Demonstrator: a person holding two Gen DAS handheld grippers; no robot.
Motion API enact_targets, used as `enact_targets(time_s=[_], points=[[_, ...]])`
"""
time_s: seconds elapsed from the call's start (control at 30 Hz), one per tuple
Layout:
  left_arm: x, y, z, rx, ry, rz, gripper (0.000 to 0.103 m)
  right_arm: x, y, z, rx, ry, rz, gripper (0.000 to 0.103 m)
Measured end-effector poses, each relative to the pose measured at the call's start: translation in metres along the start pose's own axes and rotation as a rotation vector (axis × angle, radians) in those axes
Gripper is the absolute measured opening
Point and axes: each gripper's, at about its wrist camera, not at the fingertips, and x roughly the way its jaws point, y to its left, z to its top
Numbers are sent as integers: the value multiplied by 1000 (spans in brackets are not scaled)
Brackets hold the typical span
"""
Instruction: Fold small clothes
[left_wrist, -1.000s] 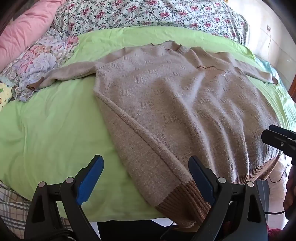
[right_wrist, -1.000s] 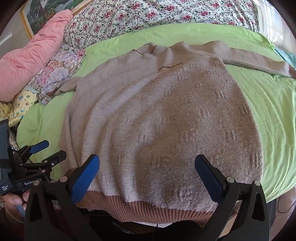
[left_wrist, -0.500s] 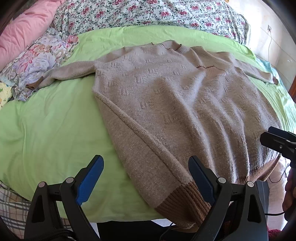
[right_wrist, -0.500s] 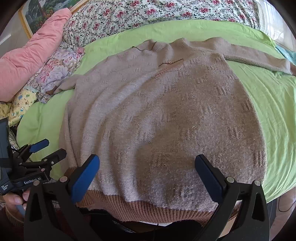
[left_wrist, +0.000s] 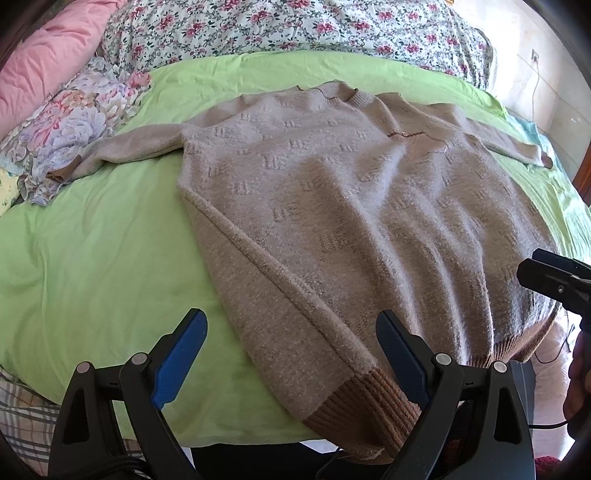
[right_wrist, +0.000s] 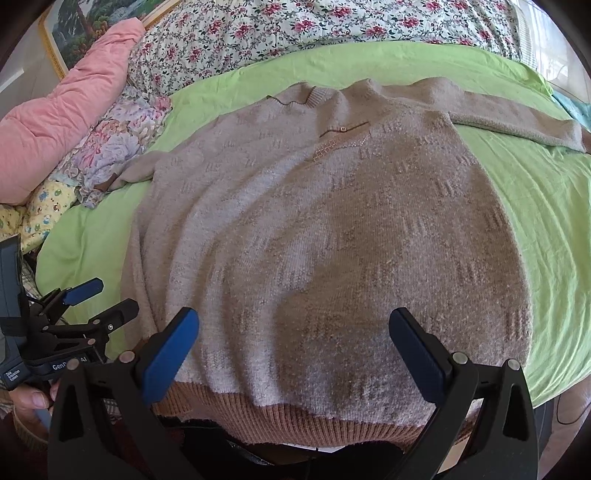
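A tan sweater (left_wrist: 354, 221) lies spread flat, front up, on the green sheet (left_wrist: 92, 266) of the bed, collar toward the head of the bed and the ribbed brown hem (right_wrist: 295, 421) hanging over the near edge. What lies below that edge is dark and hard to make out. Both sleeves reach out sideways. The left sleeve's cuff (left_wrist: 64, 171) ends against a floral cloth (left_wrist: 74, 122) near the left side of the bed; the right sleeve (right_wrist: 517, 122) runs toward the right side, and its cuff is cut off at the frame edge in the right wrist view.

The left tongs (left_wrist: 291, 354) are wide open, holding nothing, poised over the sweater's near left corner; whether the right pad touches the knit cannot be told. The right tongs (right_wrist: 295, 350) are likewise spread wide and empty, over the hem's middle. In the left wrist view only the tip of the right tongs shows at the right edge, with part of a hand (left_wrist: 576, 384) below it.

A pink pillow (right_wrist: 66, 122) and flowered bedding (right_wrist: 332, 26) sit at the head.
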Motion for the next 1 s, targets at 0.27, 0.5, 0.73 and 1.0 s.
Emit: enact_targets(time_s=[0.27, 0.5, 0.73, 1.0], points=[[5, -5, 6, 23, 14, -16, 93, 2, -4, 4, 19, 3, 20, 103], [11, -7, 19, 3, -28, -57, 93, 3, -29, 12, 102, -3, 51, 103], [26, -10, 37, 47, 28, -12, 93, -5, -72, 27, 180, -44, 49, 103], [34, -9, 76, 17, 10, -45, 93, -31, -186, 69, 380, -168, -41, 94]])
